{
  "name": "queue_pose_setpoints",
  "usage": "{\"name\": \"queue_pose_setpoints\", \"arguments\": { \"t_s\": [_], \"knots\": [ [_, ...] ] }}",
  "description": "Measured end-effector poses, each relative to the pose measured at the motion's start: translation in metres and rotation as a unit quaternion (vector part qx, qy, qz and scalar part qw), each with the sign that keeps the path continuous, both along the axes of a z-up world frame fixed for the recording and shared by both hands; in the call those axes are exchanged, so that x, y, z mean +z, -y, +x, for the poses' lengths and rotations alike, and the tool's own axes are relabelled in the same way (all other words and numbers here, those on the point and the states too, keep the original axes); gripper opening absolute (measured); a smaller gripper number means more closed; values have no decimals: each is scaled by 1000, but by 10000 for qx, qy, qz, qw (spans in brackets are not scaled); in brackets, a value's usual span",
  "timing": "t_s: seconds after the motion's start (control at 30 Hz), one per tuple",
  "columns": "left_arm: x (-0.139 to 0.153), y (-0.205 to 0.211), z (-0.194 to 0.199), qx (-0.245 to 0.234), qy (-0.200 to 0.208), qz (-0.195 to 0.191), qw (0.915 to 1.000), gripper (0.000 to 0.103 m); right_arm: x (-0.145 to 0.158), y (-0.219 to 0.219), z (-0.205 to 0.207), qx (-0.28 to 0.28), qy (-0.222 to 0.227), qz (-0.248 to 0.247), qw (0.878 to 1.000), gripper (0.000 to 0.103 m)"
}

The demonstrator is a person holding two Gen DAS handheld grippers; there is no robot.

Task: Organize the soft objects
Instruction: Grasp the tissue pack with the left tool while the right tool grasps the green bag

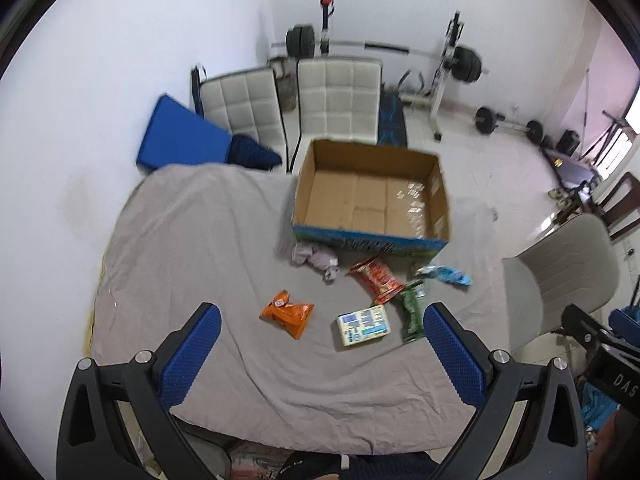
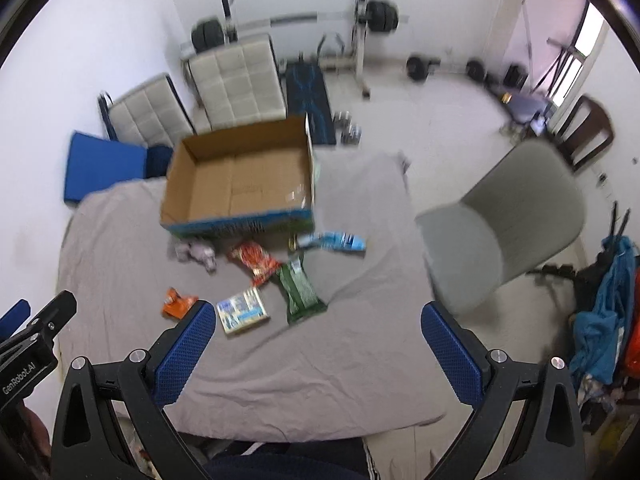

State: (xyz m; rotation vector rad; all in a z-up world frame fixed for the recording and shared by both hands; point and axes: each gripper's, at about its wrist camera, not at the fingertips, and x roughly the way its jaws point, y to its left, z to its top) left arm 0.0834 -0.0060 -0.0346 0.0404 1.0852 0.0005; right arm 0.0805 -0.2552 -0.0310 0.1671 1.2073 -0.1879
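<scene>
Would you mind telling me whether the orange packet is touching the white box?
Apart. The left wrist view shows bare grey sheet plainly between the orange packet and the white box.

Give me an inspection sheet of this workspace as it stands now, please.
Surface: grey cloth over the table, wrinkled.
Job's things: cardboard box empty; crumpled fabric, orange packet, red packet, green packet, blue packet and white pack lie in front of it.
Clutter: nothing seen.
Grippers: left gripper and right gripper open, holding nothing.
Cables: nothing seen.
Surroundings: chairs, barbell rack.
</scene>
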Motion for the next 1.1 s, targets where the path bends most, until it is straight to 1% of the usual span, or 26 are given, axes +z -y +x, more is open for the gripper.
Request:
{"name": "queue_pose_setpoints", "arguments": {
  "t_s": [0.03, 0.1, 0.13, 0.17, 0.2, 0.23, 0.27, 0.3, 0.37, 0.4, 0.47, 0.57, 0.6, 0.67, 0.73, 0.77, 0.8, 0.83, 0.87, 0.9, 0.93, 0.97, 1.0, 1.03, 1.07, 1.1],
  "knots": [
    [-16, 2, 8, -33, -144, 55, 9999, 103, -15, 3, 7, -28, -153, 28, 9999, 103],
    [-46, 7, 26, -97, -313, 225, 9992, 103, -57, 8, 28, 25, -545, 146, 9984, 103],
    [-67, 11, 38, -196, -534, 306, 9979, 103, -78, 10, 37, 50, -731, 141, 9972, 103],
    [-84, 15, 45, -312, -678, 314, 9967, 103, -95, 10, 44, 96, -858, 157, 9961, 103],
    [-100, 19, 52, -419, -774, 370, 9954, 103, -119, 10, 53, 182, -1034, 213, 9942, 103],
    [-126, 27, 62, -637, -984, 441, 9921, 103, -142, 10, 61, 260, -1206, 215, 9921, 103],
    [-139, 33, 65, -774, -1085, 492, 9899, 103, -165, 11, 68, 325, -1398, 224, 9894, 103],
    [-159, 40, 71, -982, -1233, 621, 9855, 103, -182, 11, 72, 367, -1534, 255, 9872, 103],
    [-208, 58, 82, -1458, -1578, 983, 9717, 103, -222, 13, 81, 483, -1879, 204, 9808, 103],
    [-228, 65, 85, -1644, -1715, 1085, 9653, 103, -238, 14, 83, 523, -1985, 171, 9786, 103],
    [-269, 77, 89, -2036, -2070, 1224, 9491, 103, -269, 15, 86, 634, -2159, 146, 9742, 103],
    [-321, 91, 89, -2481, -2489, 1389, 9259, 103, -297, 18, 83, 710, -2329, 195, 9697, 103],
    [-334, 94, 90, -2607, -2605, 1352, 9197, 103, -306, 20, 84, 700, -2384, 190, 9684, 103],
    [-357, 101, 90, -2761, -2805, 1334, 9096, 103, -315, 23, 83, 702, -2444, 248, 9668, 103],
    [-377, 108, 93, -2918, -2930, 1271, 9016, 102, -323, 27, 84, 679, -2498, 288, 9655, 103],
    [-382, 110, 93, -2956, -2954, 1219, 9003, 101, -329, 29, 85, 664, -2515, 325, 9650, 103],
    [-387, 114, 94, -3041, -2996, 1045, 8982, 91, -332, 30, 86, 659, -2514, 345, 9650, 103],
    [-390, 117, 93, -3108, -2994, 981, 8967, 88, -335, 30, 88, 653, -2508, 353, 9652, 103],
    [-393, 119, 92, -3153, -2979, 1006, 8954, 83, -339, 30, 90, 643, -2498, 369, 9655, 103],
    [-394, 120, 93, -3175, -2947, 1020, 8955, 79, -340, 30, 91, 641, -2502, 386, 9653, 103],
    [-396, 121, 94, -3127, -2923, 980, 8984, 78, -343, 29, 94, 641, -2494, 411, 9654, 103],
    [-396, 121, 95, -3026, -2942, 942, 9017, 77, -346, 27, 96, 641, -2468, 445, 9659, 103],
    [-399, 121, 96, -2819, -2957, 837, 9089, 76, -346, 27, 102, 642, -2451, 473, 9662, 102],
    [-398, 112, 101, -2400, -3002, 650, 9209, 76, -348, 25, 105, 650, -2425, 496, 9667, 101],
    [-397, 104, 103, -2131, -3060, 582, 9261, 75, -352, 21, 109, 654, -2405, 498, 9672, 99],
    [-397, 87, 108, -1472, -3181, 332, 9360, 73, -353, 20, 111, 651, -2404, 503, 9672, 97]
  ]
}}
